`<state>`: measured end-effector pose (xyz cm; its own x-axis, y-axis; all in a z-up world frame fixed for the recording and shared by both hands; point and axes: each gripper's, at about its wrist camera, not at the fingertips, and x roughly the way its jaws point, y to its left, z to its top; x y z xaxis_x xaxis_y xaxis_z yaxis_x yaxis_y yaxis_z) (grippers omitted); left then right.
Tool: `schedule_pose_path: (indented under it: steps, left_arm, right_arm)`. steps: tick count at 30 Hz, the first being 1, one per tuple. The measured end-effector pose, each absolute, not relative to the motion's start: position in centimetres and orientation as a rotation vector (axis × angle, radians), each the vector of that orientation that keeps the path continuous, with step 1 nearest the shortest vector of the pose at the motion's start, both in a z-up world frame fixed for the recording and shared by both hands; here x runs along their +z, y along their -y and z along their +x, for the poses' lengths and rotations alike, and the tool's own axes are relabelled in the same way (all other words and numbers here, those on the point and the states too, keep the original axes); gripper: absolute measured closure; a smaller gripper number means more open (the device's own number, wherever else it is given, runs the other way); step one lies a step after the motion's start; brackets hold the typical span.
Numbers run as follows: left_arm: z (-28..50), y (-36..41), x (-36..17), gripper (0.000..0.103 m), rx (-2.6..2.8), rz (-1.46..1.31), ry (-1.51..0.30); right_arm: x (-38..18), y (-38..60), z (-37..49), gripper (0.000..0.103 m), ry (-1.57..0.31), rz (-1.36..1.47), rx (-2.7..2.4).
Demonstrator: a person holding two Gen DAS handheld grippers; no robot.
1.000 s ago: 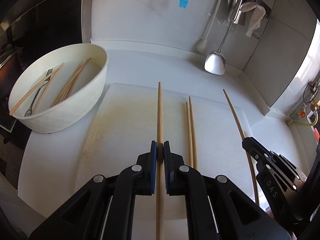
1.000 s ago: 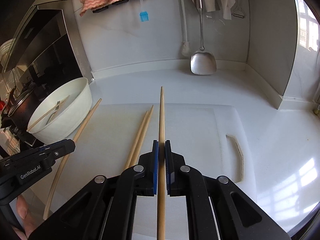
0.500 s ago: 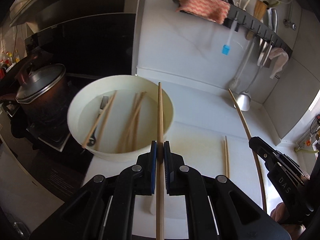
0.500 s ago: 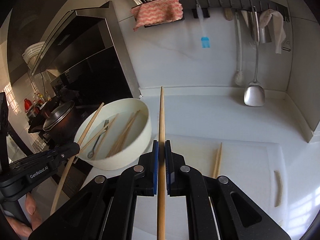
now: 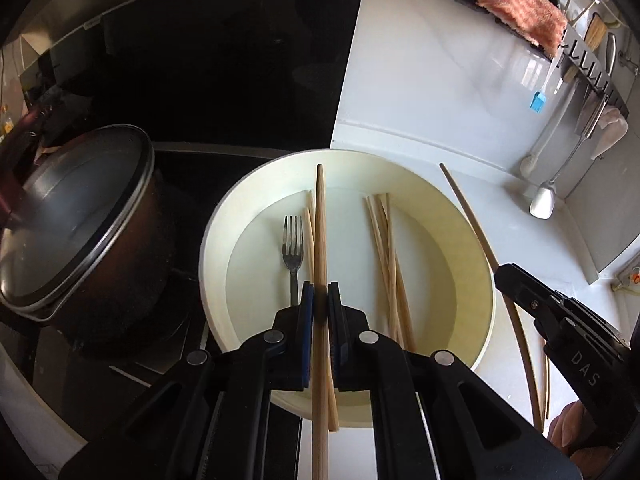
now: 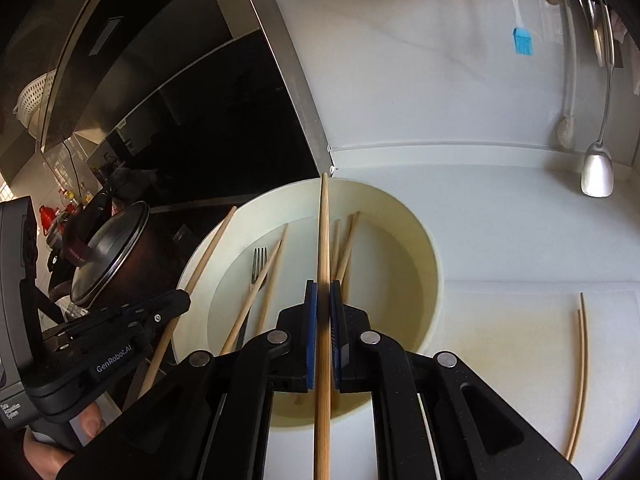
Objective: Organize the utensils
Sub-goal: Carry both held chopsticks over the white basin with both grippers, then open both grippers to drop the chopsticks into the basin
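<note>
My left gripper (image 5: 319, 286) is shut on a wooden chopstick (image 5: 320, 216) and holds it above the white bowl (image 5: 476, 248). My right gripper (image 6: 323, 284) is shut on another chopstick (image 6: 324, 224), also over the bowl (image 6: 430, 252). The bowl holds a fork (image 5: 293, 248) and several chopsticks (image 5: 384, 240). Two more chopsticks (image 6: 580, 360) lie on the white cutting board (image 6: 512, 340) at the right. The right gripper with its chopstick (image 5: 468, 212) shows at the right of the left wrist view, and the left gripper (image 6: 120, 328) at the left of the right wrist view.
A dark pot with a glass lid (image 5: 68, 216) stands on the black stove left of the bowl. A spatula (image 6: 598, 168), a blue brush (image 6: 522, 40) and a pink cloth (image 5: 520, 20) hang on the wall rail.
Both grippers have carried their chopsticks left from the cutting board to above the bowl and moved closer to it. Both stay shut.
</note>
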<state>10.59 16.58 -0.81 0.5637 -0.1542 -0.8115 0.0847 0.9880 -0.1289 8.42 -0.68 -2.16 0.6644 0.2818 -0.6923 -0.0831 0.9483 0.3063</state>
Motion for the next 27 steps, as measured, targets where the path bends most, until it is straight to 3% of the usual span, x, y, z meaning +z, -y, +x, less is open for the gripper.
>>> schedule_pose_path:
  steps: [25,27]
  left_arm:
    - [17.5,-16.8,-7.4,0.095,-0.095,-0.236,-1.158]
    - [17.5,-16.9,-7.5,0.085,-0.073,-0.231,-1.166]
  right_arm:
    - [-7.4,-0.9,17.1,0.097,-1.015,0.259,0.256]
    - [-7.5,-0.9,17.2,0.096,-1.020,0.247,0.248]
